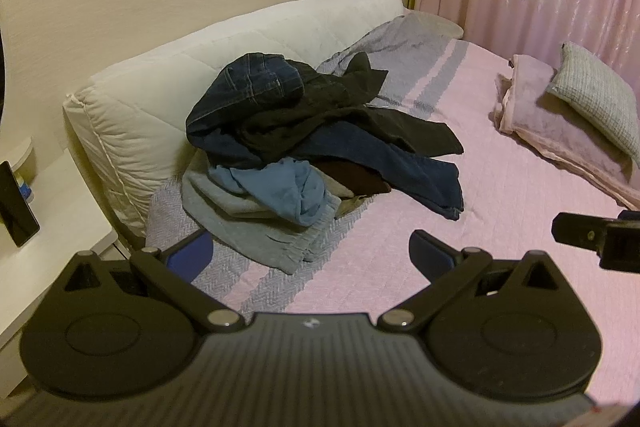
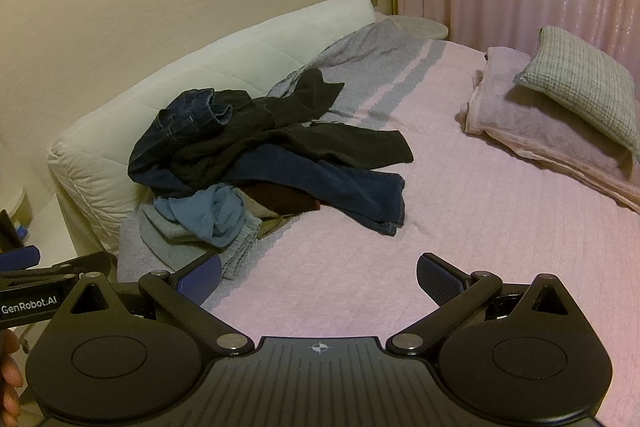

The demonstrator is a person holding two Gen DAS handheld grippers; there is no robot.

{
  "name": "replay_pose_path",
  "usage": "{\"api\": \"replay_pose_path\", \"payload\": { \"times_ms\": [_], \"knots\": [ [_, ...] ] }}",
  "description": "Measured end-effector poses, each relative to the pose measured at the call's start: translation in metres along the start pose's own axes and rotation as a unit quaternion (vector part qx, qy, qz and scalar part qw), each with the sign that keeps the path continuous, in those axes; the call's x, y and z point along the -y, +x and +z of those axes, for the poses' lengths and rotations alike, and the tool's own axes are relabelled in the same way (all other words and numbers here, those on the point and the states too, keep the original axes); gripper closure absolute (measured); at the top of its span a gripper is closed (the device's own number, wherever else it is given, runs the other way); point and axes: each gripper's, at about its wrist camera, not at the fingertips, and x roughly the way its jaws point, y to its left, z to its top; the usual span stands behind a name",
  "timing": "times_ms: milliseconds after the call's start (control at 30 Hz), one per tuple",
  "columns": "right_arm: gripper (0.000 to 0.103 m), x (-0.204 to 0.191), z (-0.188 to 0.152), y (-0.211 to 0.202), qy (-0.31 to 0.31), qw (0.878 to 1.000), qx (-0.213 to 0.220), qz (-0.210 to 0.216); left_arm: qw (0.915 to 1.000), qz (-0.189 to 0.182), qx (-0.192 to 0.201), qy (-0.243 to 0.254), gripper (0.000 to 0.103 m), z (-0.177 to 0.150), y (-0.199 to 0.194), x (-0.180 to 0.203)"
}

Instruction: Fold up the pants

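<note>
The left gripper (image 1: 311, 251) hangs over the pink bed (image 1: 500, 227), jaws spread wide and empty; the right gripper (image 2: 319, 277) likewise, jaws released, gripping nothing; the heap of pants (image 1: 320, 139) lies on the bed at 12 o'clock from both, against the white headboard cushion (image 1: 160, 99); a checked pillow (image 2: 584, 87) rests at 2 o'clock.

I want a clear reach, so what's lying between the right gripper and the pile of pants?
Only bare pink bedspread lies between the open right gripper and the pile of pants, as the right wrist view shows.
</note>
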Motion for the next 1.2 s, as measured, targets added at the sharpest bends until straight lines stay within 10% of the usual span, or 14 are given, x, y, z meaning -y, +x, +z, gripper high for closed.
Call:
{"api": "replay_pose_path", "payload": {
  "times_ms": [767,1200],
  "knots": [
    [0.002,0.056,0.039,0.030,-0.030,0.998,0.013,0.058,0.9981,0.060,0.012,0.011,0.000,0.023,0.034,0.035],
    [0.002,0.038,0.107,0.126,-0.019,0.998,0.023,0.055,0.9967,0.025,0.014,0.076,0.000,0.115,0.169,-0.002]
  ]
}}
